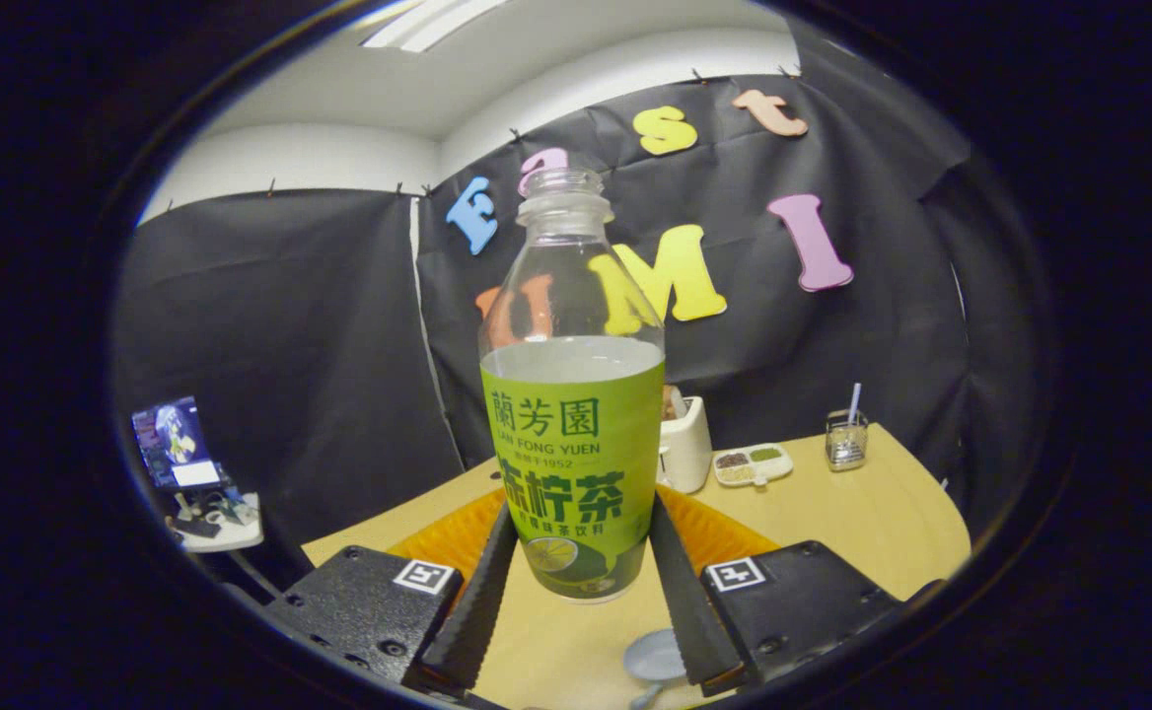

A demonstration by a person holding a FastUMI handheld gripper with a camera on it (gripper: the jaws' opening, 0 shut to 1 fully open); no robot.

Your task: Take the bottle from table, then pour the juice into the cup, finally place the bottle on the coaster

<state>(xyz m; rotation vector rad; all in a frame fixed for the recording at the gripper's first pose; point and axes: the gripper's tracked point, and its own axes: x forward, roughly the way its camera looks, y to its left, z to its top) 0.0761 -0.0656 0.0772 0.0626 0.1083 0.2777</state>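
Gripper view, one uncapped clear plastic bottle with green label point(573, 434) upright, clamped between two fingers of gripper point(576, 582), above one wooden table point(862, 513).

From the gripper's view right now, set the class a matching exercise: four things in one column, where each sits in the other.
Things:
1. bottle
2. orange mat
3. divided snack dish
4. clear holder with a straw

Places:
A. far table corner, past the dish
B. between the fingers of the gripper
C. on the table behind the bottle
D. beside the white container

Pairs: 1-B, 2-C, 3-D, 4-A
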